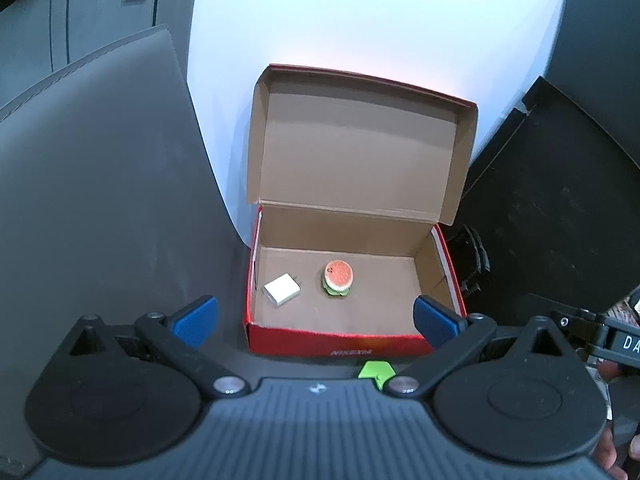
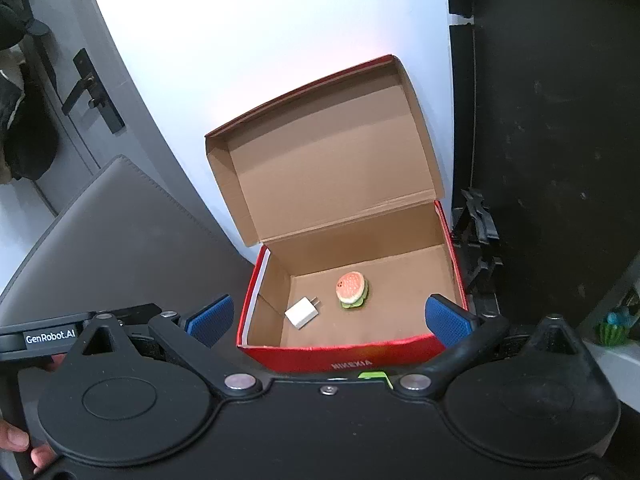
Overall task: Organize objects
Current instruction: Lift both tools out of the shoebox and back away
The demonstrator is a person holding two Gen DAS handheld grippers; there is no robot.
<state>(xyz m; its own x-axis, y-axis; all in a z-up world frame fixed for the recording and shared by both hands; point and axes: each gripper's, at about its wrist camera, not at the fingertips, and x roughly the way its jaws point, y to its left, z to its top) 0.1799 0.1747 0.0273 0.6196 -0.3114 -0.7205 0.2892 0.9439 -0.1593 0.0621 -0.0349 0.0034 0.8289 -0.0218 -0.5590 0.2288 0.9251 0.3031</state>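
Note:
A red cardboard box (image 1: 280, 340) (image 2: 400, 354) stands open on the dark desk, its lid tilted back against the white wall. Inside lie a white charger plug (image 1: 281, 289) (image 2: 303, 311) at the left and a small burger toy (image 1: 338, 278) (image 2: 352, 291) near the middle. My left gripper (image 1: 315, 322) hovers just before the box's front wall, open and holding nothing. My right gripper (image 2: 329, 320) hangs open at the same spot, also holding nothing. A green object (image 1: 376, 372) (image 2: 374, 376) peeks out below the box front, mostly hidden by the gripper bodies.
A grey mat (image 1: 100, 180) (image 2: 120, 232) covers the desk at the left. A black panel (image 1: 560, 200) (image 2: 552, 140) stands at the right, with a black clip (image 1: 476, 256) (image 2: 478, 216) beside the box. A small cactus figure (image 2: 614, 326) sits at the far right. A door handle (image 2: 94, 92) shows at the left.

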